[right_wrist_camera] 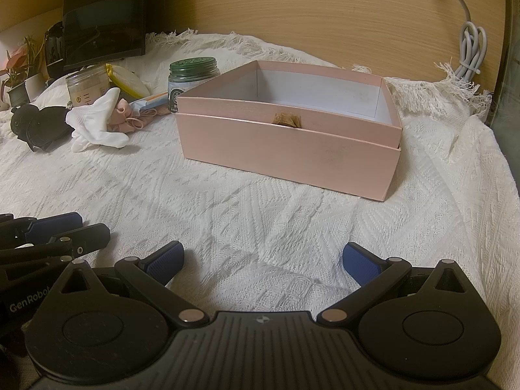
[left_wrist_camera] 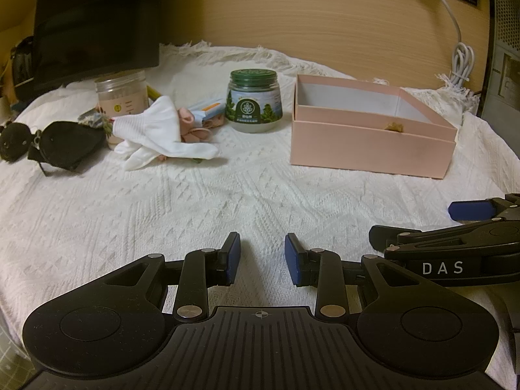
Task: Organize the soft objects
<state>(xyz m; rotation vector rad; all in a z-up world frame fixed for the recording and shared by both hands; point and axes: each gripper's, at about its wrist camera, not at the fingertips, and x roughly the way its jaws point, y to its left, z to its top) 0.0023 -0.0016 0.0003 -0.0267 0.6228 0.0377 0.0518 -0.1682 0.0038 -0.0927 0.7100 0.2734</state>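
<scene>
An open pink box [left_wrist_camera: 370, 149] [right_wrist_camera: 292, 149] stands on the white cloth at the right, with a small brown scrap [right_wrist_camera: 287, 119] at its front rim. Left of it lies a pile of soft things: a white sock [left_wrist_camera: 156, 133] [right_wrist_camera: 97, 120], pink scrunchies [left_wrist_camera: 198, 130] [right_wrist_camera: 130, 118], a black eye mask [left_wrist_camera: 65, 146] and a black plush toy [left_wrist_camera: 14, 141] [right_wrist_camera: 24, 122]. My left gripper [left_wrist_camera: 262, 256] hovers low over the cloth near the front, open with nothing between its fingers. My right gripper [right_wrist_camera: 263, 260] stands open and holds nothing; its fingers [left_wrist_camera: 471, 209] also show at the right edge of the left wrist view.
A green-lidded jar [left_wrist_camera: 255, 100] [right_wrist_camera: 191, 74] and a clear jar [left_wrist_camera: 122, 97] [right_wrist_camera: 87, 86] stand behind the pile. A dark monitor [left_wrist_camera: 97, 22] sits at the back left, a coiled white cable [left_wrist_camera: 461, 61] at the back right. A wooden wall bounds the back.
</scene>
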